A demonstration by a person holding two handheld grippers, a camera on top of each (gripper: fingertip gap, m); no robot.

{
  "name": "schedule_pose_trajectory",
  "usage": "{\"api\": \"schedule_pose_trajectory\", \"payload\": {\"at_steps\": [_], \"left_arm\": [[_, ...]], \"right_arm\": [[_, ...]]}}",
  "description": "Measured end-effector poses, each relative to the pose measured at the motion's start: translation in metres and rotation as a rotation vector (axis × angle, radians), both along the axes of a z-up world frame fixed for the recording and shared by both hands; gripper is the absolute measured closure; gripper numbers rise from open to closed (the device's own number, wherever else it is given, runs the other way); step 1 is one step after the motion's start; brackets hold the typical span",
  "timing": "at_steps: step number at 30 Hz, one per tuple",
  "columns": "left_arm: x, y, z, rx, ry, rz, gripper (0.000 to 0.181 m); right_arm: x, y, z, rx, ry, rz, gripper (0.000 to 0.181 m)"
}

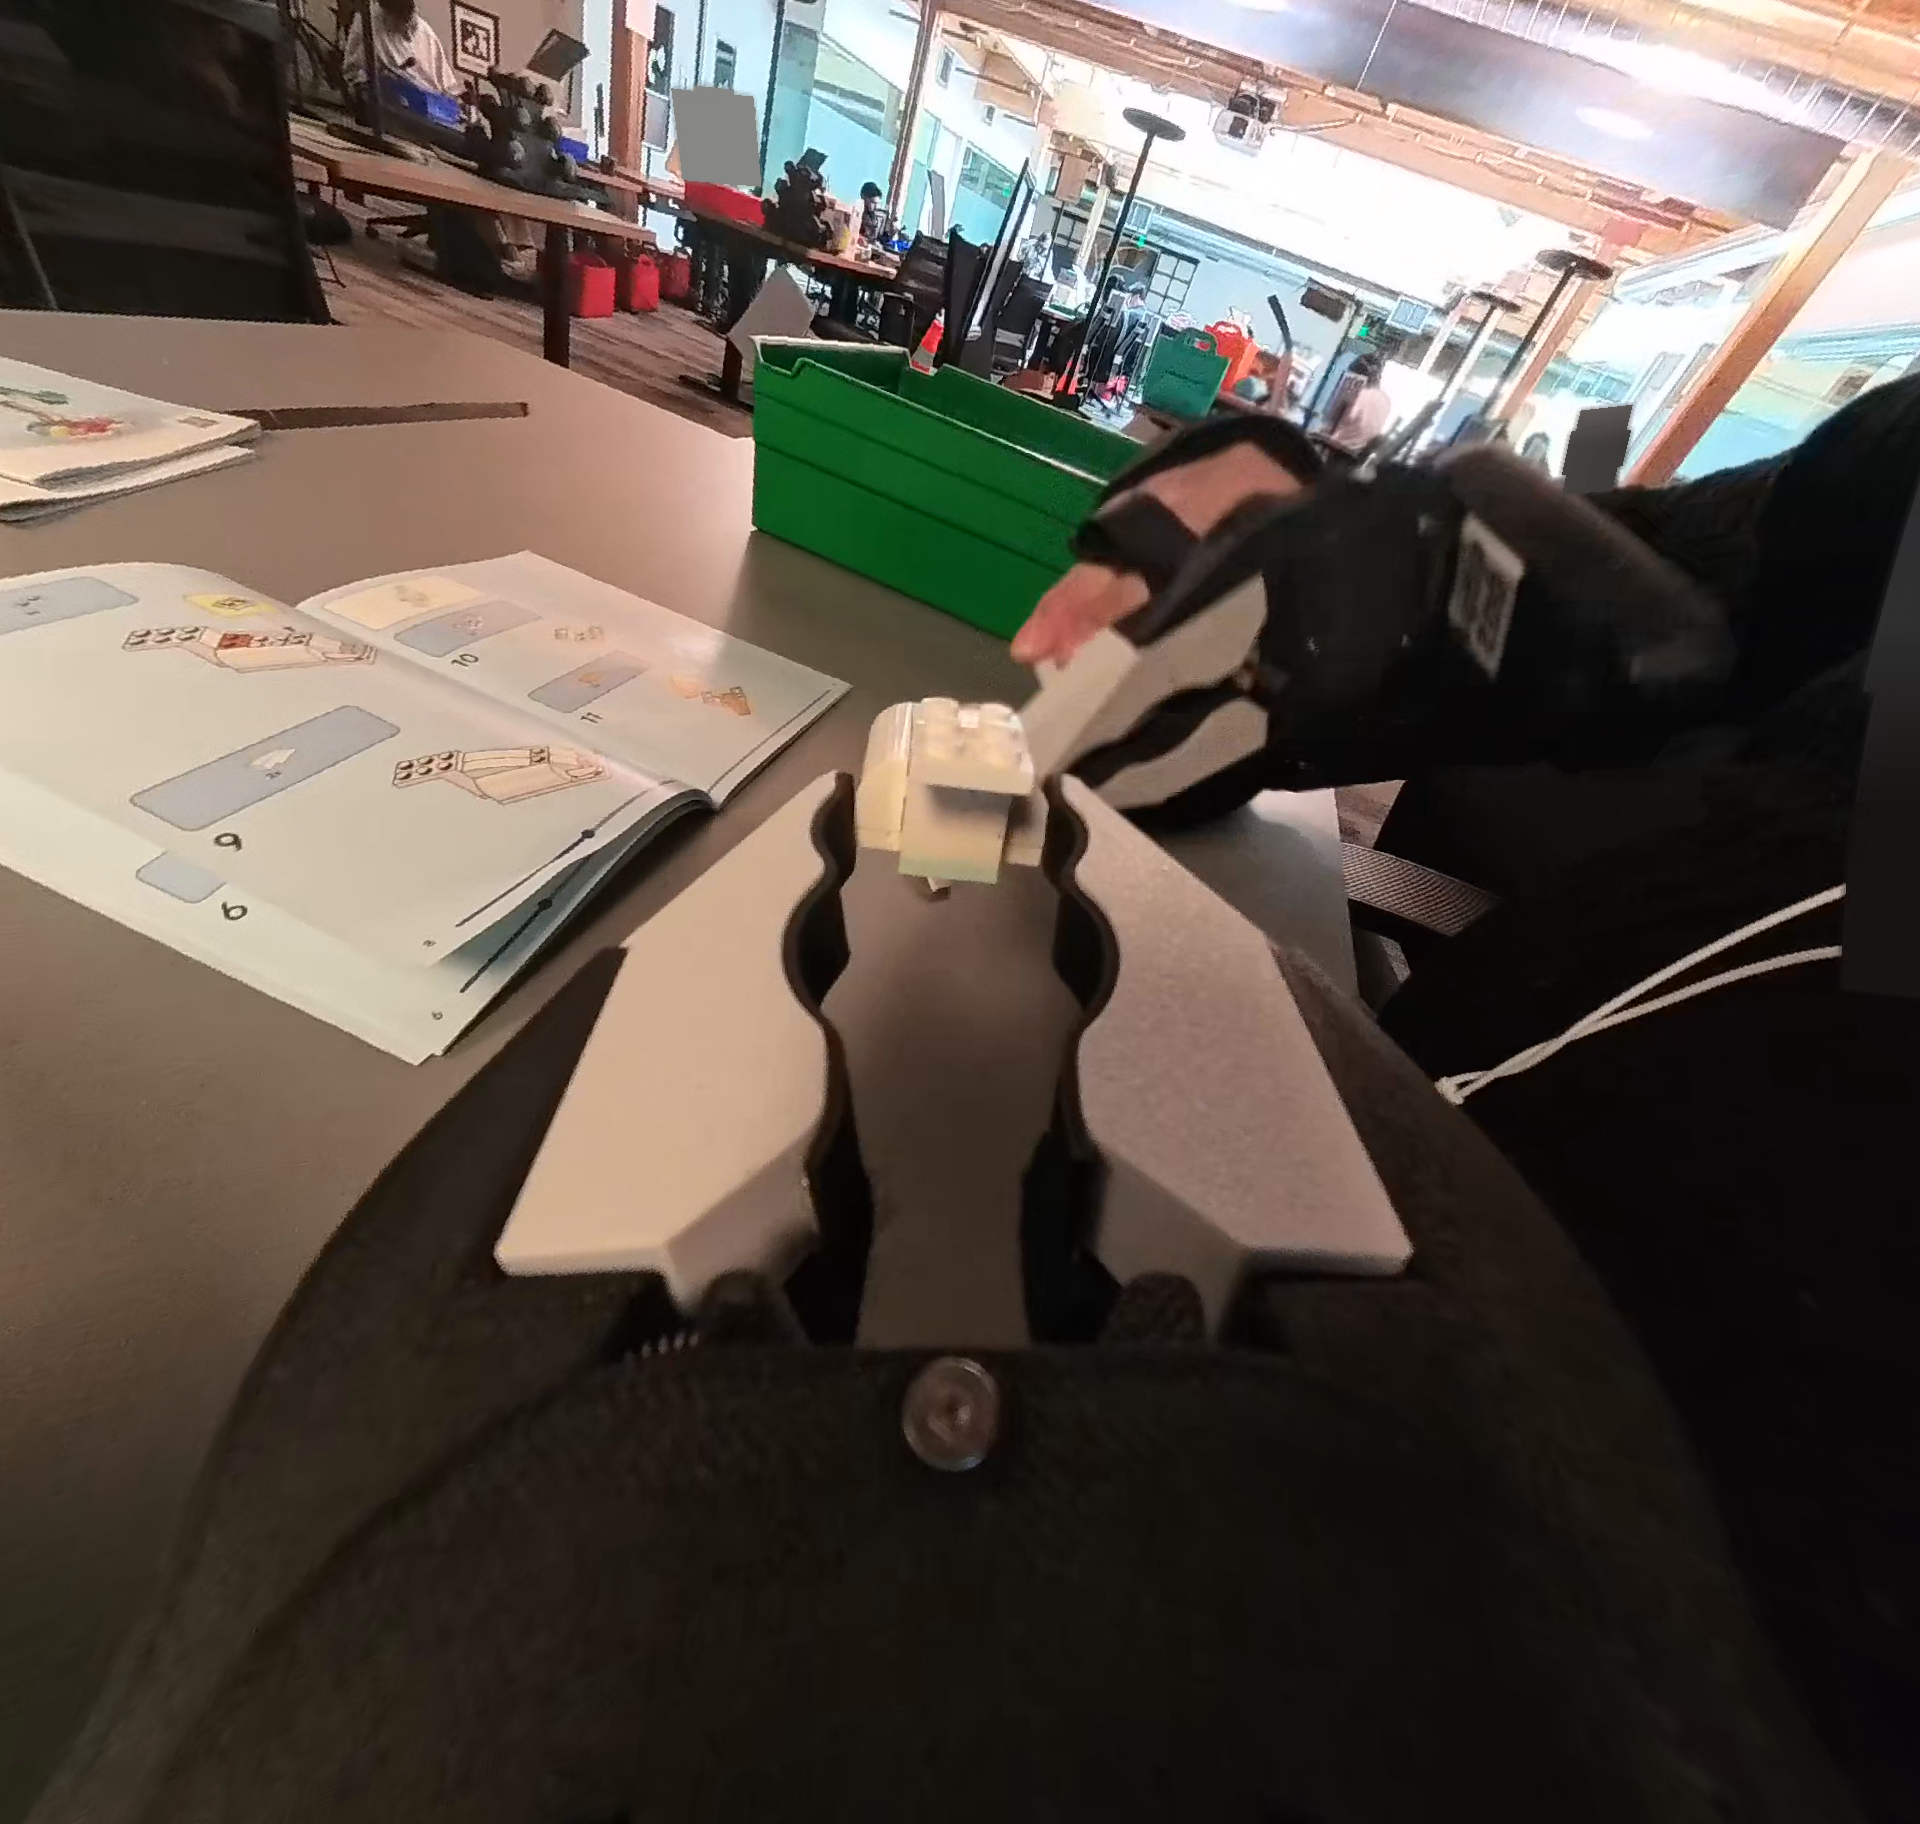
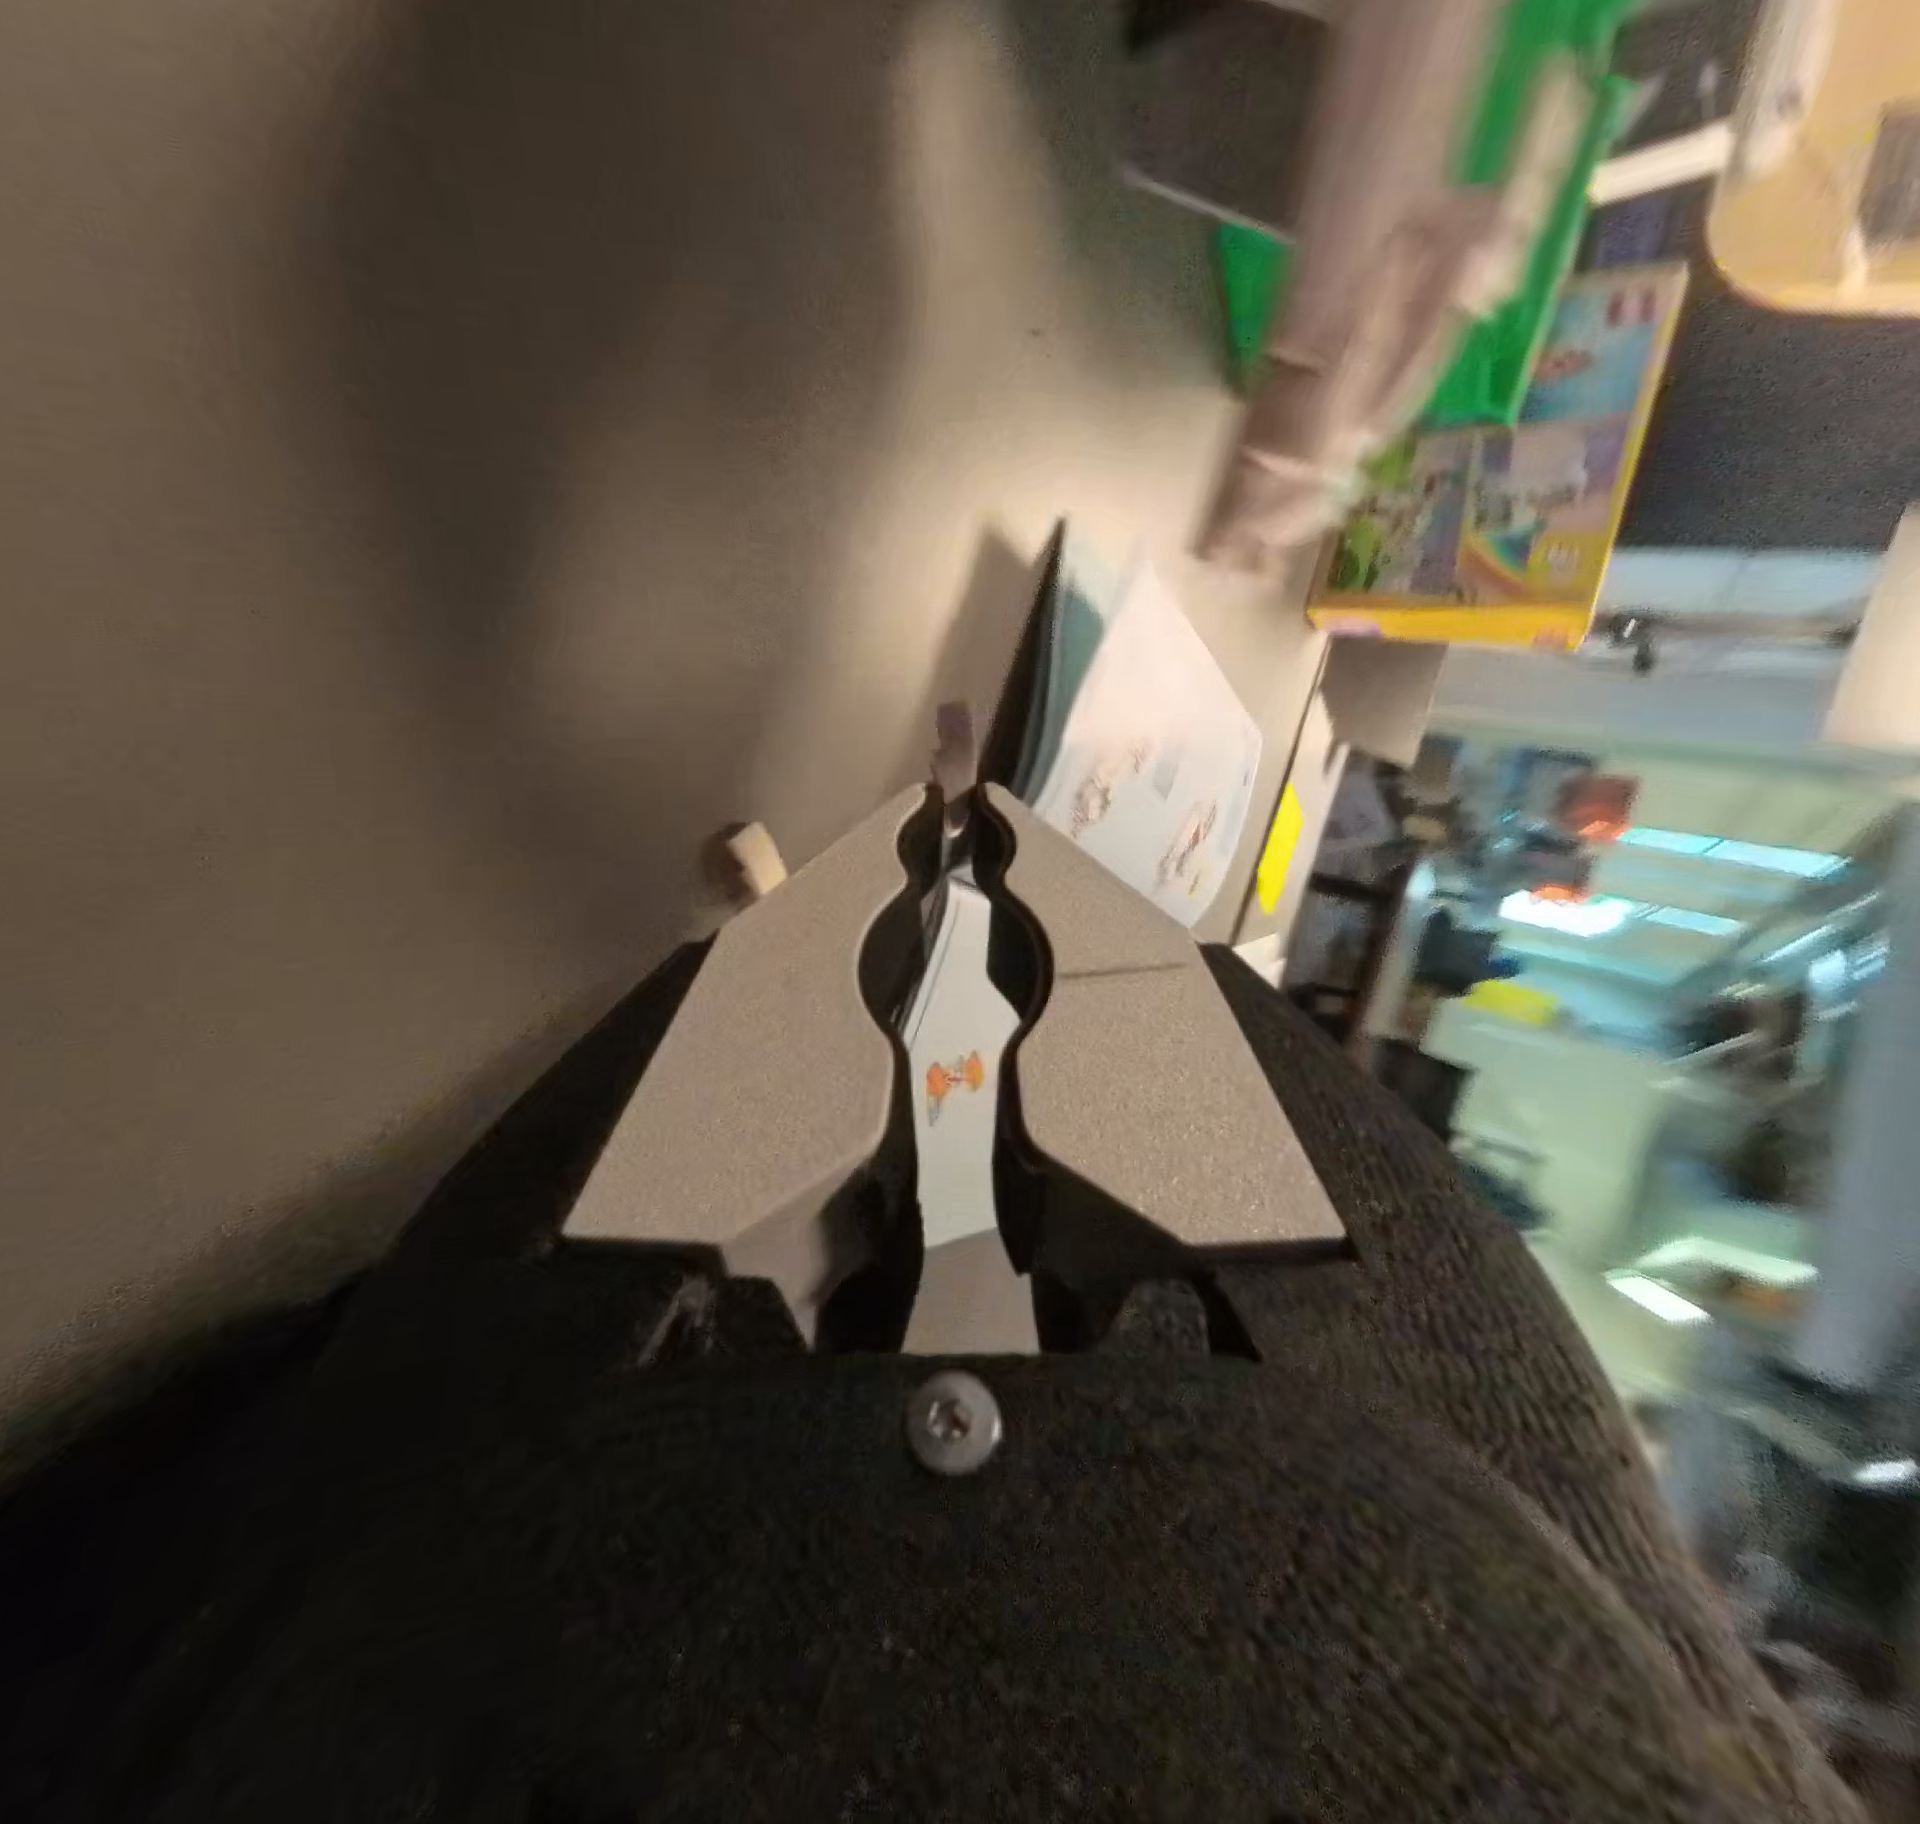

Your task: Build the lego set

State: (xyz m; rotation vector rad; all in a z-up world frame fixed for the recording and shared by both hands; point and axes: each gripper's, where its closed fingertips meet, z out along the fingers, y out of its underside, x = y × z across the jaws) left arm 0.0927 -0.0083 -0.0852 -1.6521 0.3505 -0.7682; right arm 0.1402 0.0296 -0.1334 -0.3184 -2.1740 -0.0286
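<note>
In the left wrist view my left gripper is shut on a white lego assembly, held a little above the grey table with its studs up. My right gripper comes in from the right, and its tip is against the assembly's right edge. The right wrist view is tilted and blurred. There my right gripper is nearly closed on a small pale piece that pokes out past the tips. A small white part shows just left of the fingers, half hidden.
An open instruction booklet lies left of the grippers and also shows in the right wrist view. A green bin stands behind. A second booklet lies at the far left. A lego box stands near the bin.
</note>
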Motion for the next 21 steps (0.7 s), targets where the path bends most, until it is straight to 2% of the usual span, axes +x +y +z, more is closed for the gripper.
{"api": "schedule_pose_trajectory", "payload": {"at_steps": [4,9,12,15,21], "left_arm": [[0.000,0.000,-0.001,-0.001,0.004,0.004,0.146],[0.001,-0.001,-0.001,-0.001,0.008,0.000,0.146],[0.002,-0.001,-0.001,-0.004,0.006,-0.006,0.146],[0.003,-0.001,-0.002,-0.004,0.006,-0.011,0.146],[0.004,-0.001,-0.002,-0.008,0.003,-0.020,0.146]], "right_arm": [[0.002,-0.004,-0.018,0.273,-0.012,0.134,0.178],[0.009,-0.003,-0.027,0.427,-0.072,0.259,0.178],[0.019,-0.003,-0.033,0.522,-0.124,0.382,0.178],[0.029,-0.007,-0.039,0.561,-0.160,0.472,0.178],[0.047,-0.003,-0.045,0.540,-0.235,0.525,0.173]]}}
